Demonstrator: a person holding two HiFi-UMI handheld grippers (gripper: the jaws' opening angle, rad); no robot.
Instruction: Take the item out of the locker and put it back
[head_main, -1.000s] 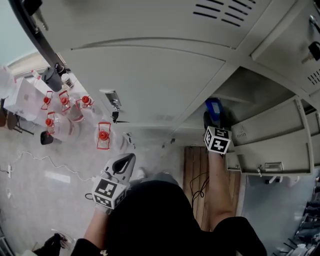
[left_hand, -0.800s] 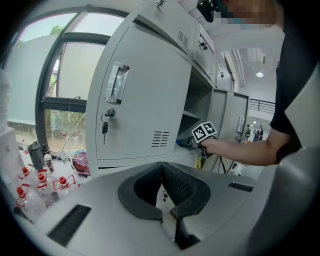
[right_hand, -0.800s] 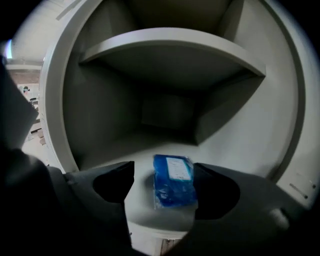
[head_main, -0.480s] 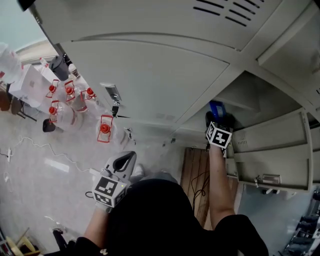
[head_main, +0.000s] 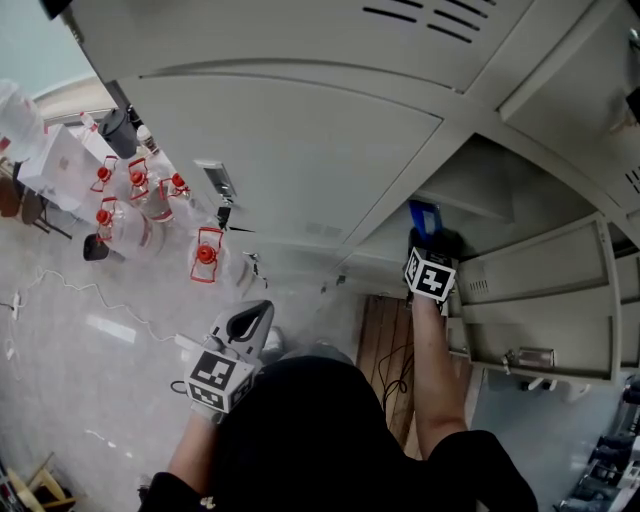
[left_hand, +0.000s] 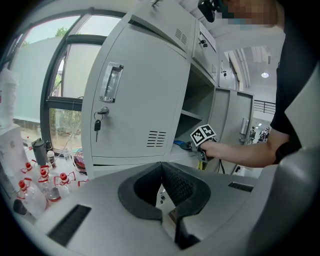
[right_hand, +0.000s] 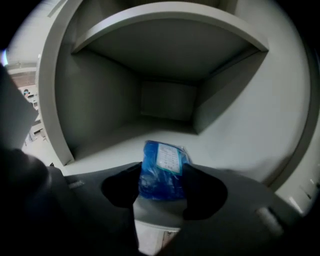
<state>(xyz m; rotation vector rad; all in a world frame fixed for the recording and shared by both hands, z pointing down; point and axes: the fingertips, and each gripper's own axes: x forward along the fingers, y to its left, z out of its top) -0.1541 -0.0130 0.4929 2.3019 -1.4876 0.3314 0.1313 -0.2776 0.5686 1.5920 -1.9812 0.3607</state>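
A blue plastic packet (right_hand: 162, 167) with a white label lies at the front of the open locker compartment (right_hand: 225, 145), sticking out between my right gripper's (right_hand: 161, 185) jaws. These jaws are closing, and both pads touch the packet's sides. In the head view the right gripper (head_main: 425, 228) reaches into the locker (head_main: 500, 190) with the blue packet (head_main: 423, 213) at its tip. My left gripper (head_main: 252, 322) hangs low at the person's side, shut and holding nothing. The left gripper view shows its jaws (left_hand: 167, 200) together, with the right gripper's marker cube (left_hand: 202, 135) far off at the locker.
A closed grey locker door (head_main: 300, 150) with a key (head_main: 222, 215) in its lock stands left of the open compartment. Several water bottles with red caps (head_main: 205, 262) sit on the floor at left. Open locker doors (head_main: 540, 300) hang at right, above a wooden board (head_main: 385, 340).
The right gripper stays at the locker mouth with the blue packet at its tip. The head view has shifted slightly. The left gripper has not moved.
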